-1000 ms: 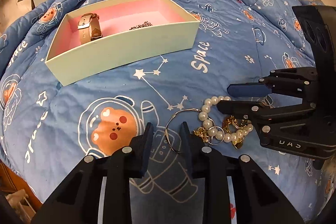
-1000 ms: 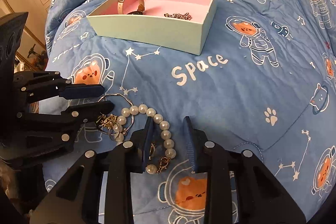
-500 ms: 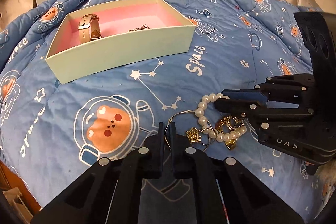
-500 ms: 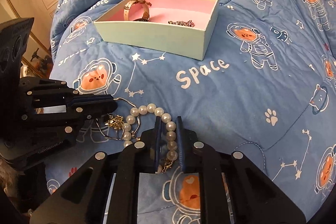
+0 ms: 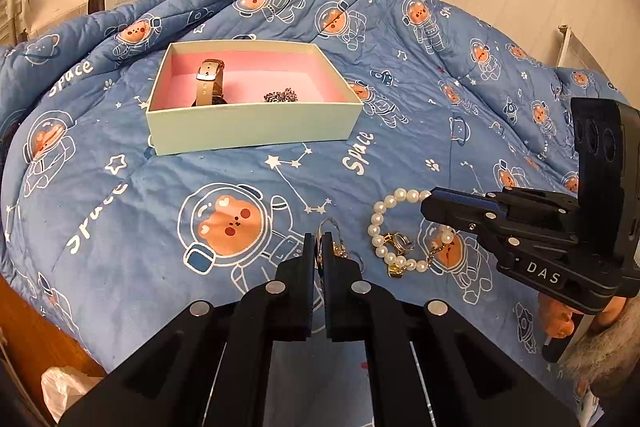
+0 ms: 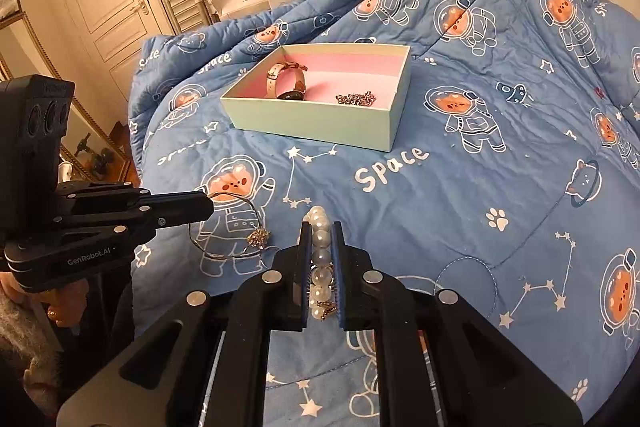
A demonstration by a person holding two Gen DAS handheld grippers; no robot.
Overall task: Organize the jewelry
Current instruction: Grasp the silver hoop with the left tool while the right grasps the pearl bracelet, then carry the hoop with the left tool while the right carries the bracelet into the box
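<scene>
Step in hand: paired pickup. The left gripper (image 5: 319, 247) is clamped on the thin silver wire bangle (image 6: 224, 227); the right gripper (image 6: 319, 251) pinches the white pearl bracelet (image 6: 320, 251). Next: carry both to the far pale-green, pink-lined box (image 5: 256, 131).

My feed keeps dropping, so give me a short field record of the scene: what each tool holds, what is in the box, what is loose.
left tool: shut on thin wire bangle with a gold charm
right tool: shut on pearl bracelet
box: open, pink lining, on the blue space quilt
in box: watch with pale strap; small silver chain
loose on quilt: gold rings inside the pearl loop, as far as the left wrist view shows
</scene>
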